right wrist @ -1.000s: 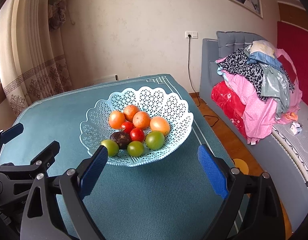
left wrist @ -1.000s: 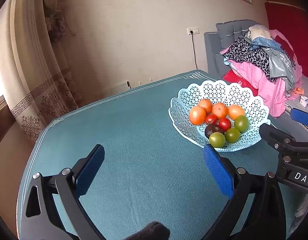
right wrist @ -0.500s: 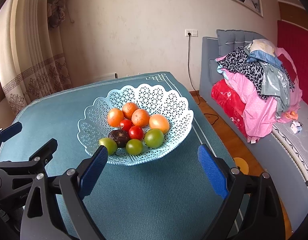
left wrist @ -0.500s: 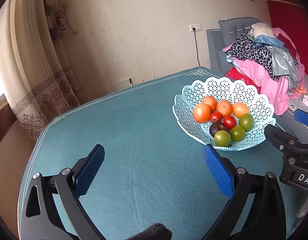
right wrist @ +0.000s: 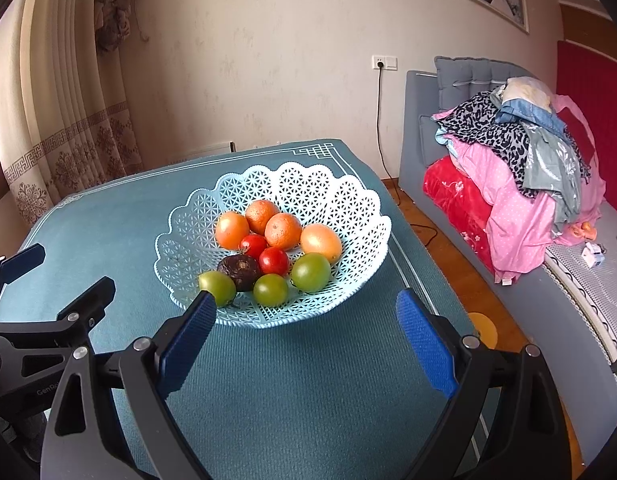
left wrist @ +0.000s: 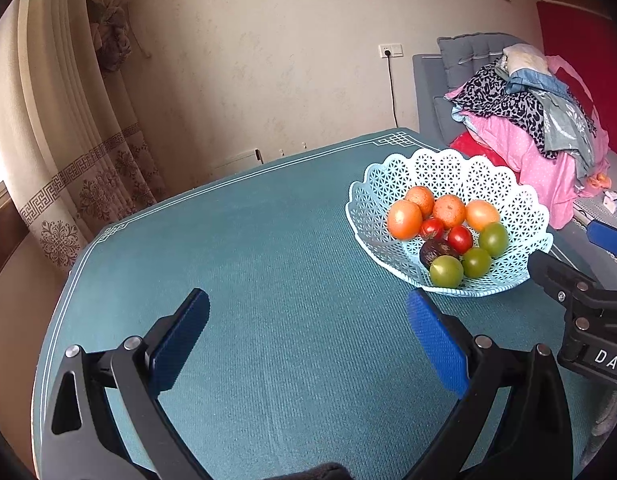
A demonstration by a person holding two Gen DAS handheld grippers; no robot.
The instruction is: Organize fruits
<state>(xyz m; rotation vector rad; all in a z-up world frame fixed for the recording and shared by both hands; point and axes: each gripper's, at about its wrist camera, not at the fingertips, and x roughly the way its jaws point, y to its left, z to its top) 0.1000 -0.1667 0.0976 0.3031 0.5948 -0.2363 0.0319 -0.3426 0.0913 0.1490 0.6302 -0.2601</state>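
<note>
A light blue lattice basket (left wrist: 448, 168) (right wrist: 308, 184) stands on the teal table (left wrist: 268, 280) (right wrist: 308, 380). It holds several oranges (left wrist: 404, 220) (right wrist: 283, 231), two red tomatoes (left wrist: 459, 239) (right wrist: 273, 261), three green tomatoes (left wrist: 446, 271) (right wrist: 311, 272) and one dark fruit (left wrist: 434, 250) (right wrist: 240, 268). My left gripper (left wrist: 306, 304) hovers open over bare cloth, to the left of the basket. My right gripper (right wrist: 304, 304) is open and empty just in front of the basket, its left fingertip overlapping the front rim in the picture. Each gripper shows at the edge of the other's view.
A grey sofa heaped with clothes (right wrist: 508, 152) (left wrist: 528, 120) stands to the right, past the table edge and a strip of wooden floor (right wrist: 428, 232). Curtains (left wrist: 68, 140) hang at the left. A wall socket with a cable (right wrist: 384, 63) is behind the table.
</note>
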